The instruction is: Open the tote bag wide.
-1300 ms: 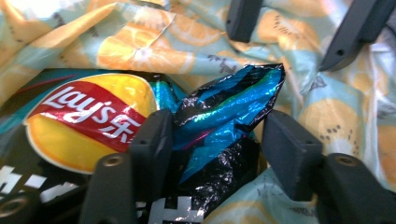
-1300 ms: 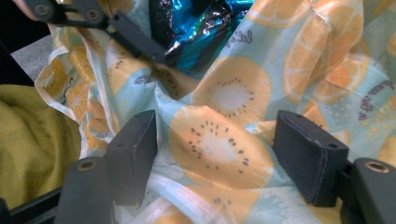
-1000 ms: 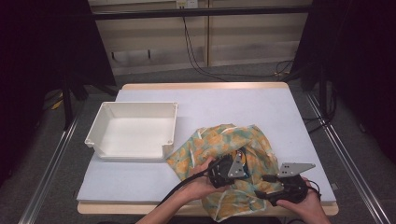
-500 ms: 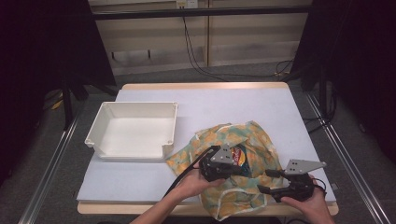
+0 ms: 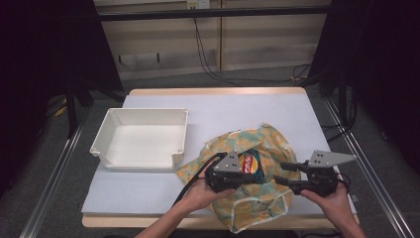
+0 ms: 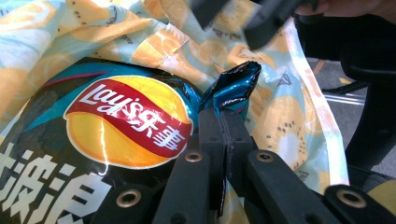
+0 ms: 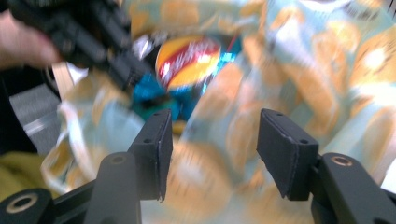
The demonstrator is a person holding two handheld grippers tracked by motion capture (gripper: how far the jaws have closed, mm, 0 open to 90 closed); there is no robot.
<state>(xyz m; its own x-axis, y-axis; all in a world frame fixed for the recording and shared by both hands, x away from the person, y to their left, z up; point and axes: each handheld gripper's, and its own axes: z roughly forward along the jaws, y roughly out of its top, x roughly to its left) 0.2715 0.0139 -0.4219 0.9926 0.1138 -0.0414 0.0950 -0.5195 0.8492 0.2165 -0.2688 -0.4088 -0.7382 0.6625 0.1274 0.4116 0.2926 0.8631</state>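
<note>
A cloth bag (image 5: 270, 144) printed with orange fruit lies crumpled at the table's near right. A dark Lay's chip bag (image 5: 249, 162) pokes out of its mouth. My left gripper (image 5: 256, 175) is shut on the chip bag's blue crimped corner (image 6: 233, 86), and the logo (image 6: 128, 121) is close beside the jaws. My right gripper (image 5: 282, 173) faces it from the right, raised off the table. Its jaws have just been closing but stand open (image 7: 212, 140), with the blurred cloth (image 7: 327, 70) beyond the pads and nothing pressed between them.
An empty white tray (image 5: 143, 116) stands at the left of the white table mat (image 5: 247, 109). The table's front edge runs just under both hands. Metal rails flank the table, and cables hang at the back.
The left gripper has drawn back to the left and up, and the chip bag's logo has come out of the cloth bag. The right gripper has risen and its jaws have narrowed.
</note>
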